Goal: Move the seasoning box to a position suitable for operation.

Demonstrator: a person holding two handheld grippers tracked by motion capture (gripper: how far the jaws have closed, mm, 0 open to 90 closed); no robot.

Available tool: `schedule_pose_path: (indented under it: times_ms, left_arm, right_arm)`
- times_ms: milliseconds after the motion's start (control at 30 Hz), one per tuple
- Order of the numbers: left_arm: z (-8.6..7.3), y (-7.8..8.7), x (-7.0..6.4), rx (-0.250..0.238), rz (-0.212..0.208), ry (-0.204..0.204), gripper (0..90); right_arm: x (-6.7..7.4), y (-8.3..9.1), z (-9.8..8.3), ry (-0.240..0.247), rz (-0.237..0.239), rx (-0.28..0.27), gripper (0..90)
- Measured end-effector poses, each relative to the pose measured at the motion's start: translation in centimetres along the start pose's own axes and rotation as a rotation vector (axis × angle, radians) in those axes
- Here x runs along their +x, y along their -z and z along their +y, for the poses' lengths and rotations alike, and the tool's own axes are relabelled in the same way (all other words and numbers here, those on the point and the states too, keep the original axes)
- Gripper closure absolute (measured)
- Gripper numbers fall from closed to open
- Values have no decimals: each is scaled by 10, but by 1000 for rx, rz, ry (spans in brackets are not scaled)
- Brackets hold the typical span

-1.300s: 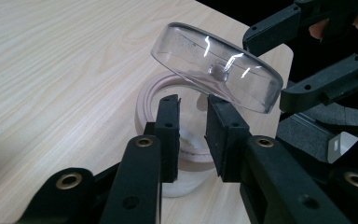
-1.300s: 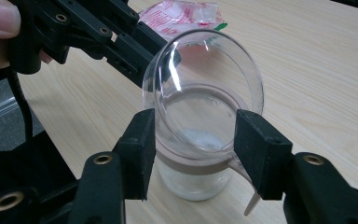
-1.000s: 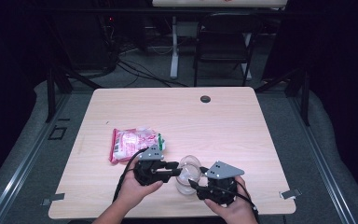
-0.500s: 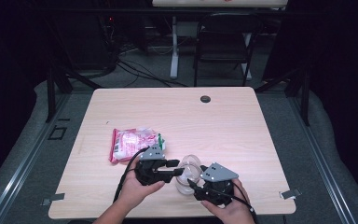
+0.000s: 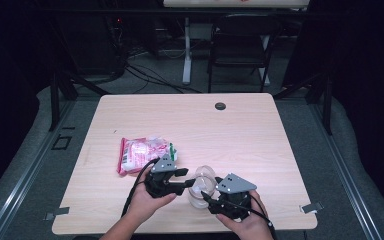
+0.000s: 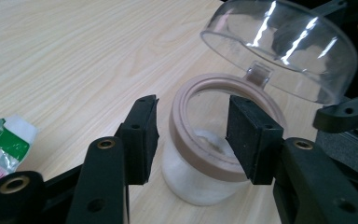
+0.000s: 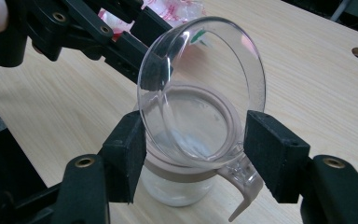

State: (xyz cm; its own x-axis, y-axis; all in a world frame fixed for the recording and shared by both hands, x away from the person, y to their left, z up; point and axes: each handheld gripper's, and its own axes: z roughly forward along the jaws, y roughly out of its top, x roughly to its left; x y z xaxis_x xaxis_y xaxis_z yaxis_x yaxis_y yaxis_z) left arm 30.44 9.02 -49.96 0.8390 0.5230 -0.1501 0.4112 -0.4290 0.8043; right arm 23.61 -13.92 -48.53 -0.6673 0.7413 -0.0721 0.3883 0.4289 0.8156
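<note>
At the table's near edge, the right gripper (image 5: 207, 197) clasps the small clear plastic jar (image 7: 182, 179) by its tan rim, domed lid (image 7: 203, 88) tilted open. The left gripper (image 5: 186, 179), jaws just opening, straddles the rim loosely. Beyond lies a pink-and-white snack packet (image 5: 142, 152).

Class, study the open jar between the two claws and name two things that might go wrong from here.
1. The jar has its clear hinged lid tipped up over the mouth; it may drop shut before anything goes in.
2. The left claw, just opening, has one pad at the rim; a nudge may tip the jar unless the right claw really grips it, which is unclear.
</note>
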Motion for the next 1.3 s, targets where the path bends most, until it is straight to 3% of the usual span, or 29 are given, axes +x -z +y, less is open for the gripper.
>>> schedule_pose_path:
  times_ms: [233,567,767,1300]
  left_arm:
    - [-4,-6,1,17,9,9,522]
    - [-6,-13,-2,38,-12,20,555]
    - [-8,-15,-4,38,-18,7,607]
    - [-9,-15,-5,21,-12,3,612]
  right_arm:
    - [-2,0,0,-14,10,-5,390]
    - [-2,1,-1,-14,12,-9,392]
    - [-2,1,-1,-15,10,-13,397]
    - [-5,8,-2,-35,26,-37,460]
